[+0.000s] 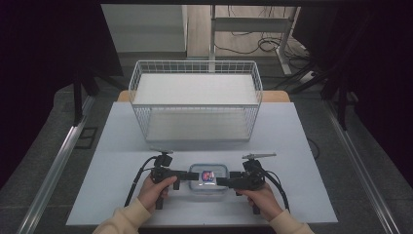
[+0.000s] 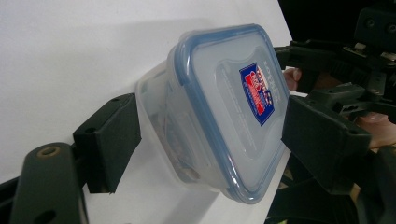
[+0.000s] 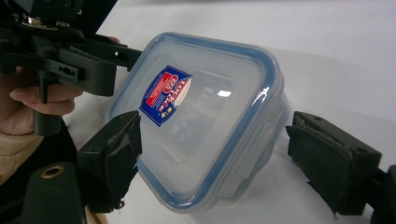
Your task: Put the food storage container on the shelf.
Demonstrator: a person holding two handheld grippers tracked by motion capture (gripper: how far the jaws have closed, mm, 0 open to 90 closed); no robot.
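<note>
High view shows the clear lidded container (image 1: 208, 179) sitting near the table's (image 1: 122, 146) front edge, between the left gripper (image 1: 187, 176) and right gripper (image 1: 221, 182). Both grippers' jaws are spread, flanking its sides without clamping. To grip well, close both evenly on opposite walls below the blue-rimmed lid, keeping it level. Something pale may lie inside, though the plastic blurs it. Behind, the wire basket (image 1: 195, 68) holds nothing.

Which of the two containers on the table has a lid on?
The small plastic box nearest the person, with a blue-rimmed lid; the wire basket behind is open-topped.
</note>
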